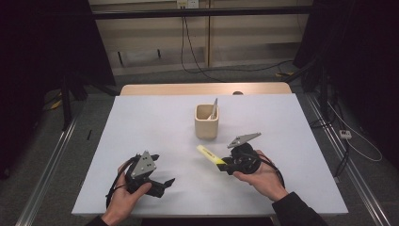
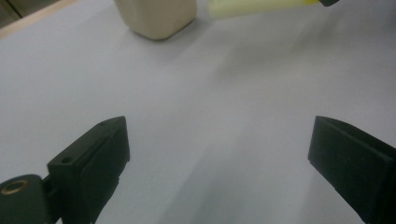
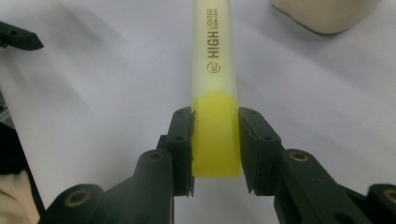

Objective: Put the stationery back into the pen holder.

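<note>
My right gripper (image 1: 225, 165) (image 3: 215, 140) is shut on a yellow highlighter (image 1: 210, 155) (image 3: 215, 88), clamping its bright yellow end while the pale barrel points away toward the left. The highlighter hangs just above the white table (image 1: 155, 132), short of the beige cup (image 1: 206, 121). That cup holds a thin grey pen (image 1: 214, 109). My left gripper (image 1: 162, 175) (image 2: 219, 154) sits low at the table's front left, jaws wide open with bare table between them. In the left gripper view the cup (image 2: 156, 16) and the highlighter (image 2: 259, 6) show along the top edge.
The white table surface ends at a wooden strip (image 1: 202, 89) along the far side. Cables (image 1: 193, 56) trail on the floor behind. Metal rails (image 1: 47, 165) run along both sides of the table. In the right gripper view the cup's base (image 3: 324, 14) lies at the upper right.
</note>
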Demonstrator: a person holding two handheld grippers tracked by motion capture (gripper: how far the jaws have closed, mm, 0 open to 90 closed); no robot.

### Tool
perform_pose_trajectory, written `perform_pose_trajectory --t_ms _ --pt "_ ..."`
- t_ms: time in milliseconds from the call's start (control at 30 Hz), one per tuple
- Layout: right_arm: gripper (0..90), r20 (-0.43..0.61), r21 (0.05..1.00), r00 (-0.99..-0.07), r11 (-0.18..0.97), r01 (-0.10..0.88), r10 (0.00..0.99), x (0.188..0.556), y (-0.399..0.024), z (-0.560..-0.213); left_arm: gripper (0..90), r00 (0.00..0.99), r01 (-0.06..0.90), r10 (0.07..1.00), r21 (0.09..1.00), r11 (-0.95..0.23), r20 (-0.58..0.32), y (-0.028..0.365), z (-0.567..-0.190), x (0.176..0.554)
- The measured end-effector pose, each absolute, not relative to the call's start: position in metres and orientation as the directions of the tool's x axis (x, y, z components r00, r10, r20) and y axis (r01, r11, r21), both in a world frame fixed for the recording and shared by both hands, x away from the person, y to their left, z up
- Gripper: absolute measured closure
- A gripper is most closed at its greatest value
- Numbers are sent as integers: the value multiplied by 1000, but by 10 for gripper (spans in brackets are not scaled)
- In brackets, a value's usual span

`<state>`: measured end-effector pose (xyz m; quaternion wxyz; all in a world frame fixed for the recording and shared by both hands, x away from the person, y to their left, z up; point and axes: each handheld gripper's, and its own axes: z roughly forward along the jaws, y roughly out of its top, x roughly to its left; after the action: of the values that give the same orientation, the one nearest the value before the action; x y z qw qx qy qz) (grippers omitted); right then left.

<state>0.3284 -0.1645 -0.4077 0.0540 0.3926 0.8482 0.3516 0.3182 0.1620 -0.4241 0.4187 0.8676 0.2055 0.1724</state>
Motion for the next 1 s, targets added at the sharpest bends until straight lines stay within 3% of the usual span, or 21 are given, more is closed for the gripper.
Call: perform_pose_trajectory --t_ms 500,767,1000 --pt "679 176 629 -735 499 595 655 332 -150 -405 54 878 9 373 770 -638 299 123 -409 349" --pt "679 198 634 -743 494 594 640 337 -145 -407 79 865 -110 287 714 -692 412 103 -412 345" --pt "679 197 632 -756 509 584 624 337 -140 -407 65 845 -152 257 670 -727 470 100 -417 341"
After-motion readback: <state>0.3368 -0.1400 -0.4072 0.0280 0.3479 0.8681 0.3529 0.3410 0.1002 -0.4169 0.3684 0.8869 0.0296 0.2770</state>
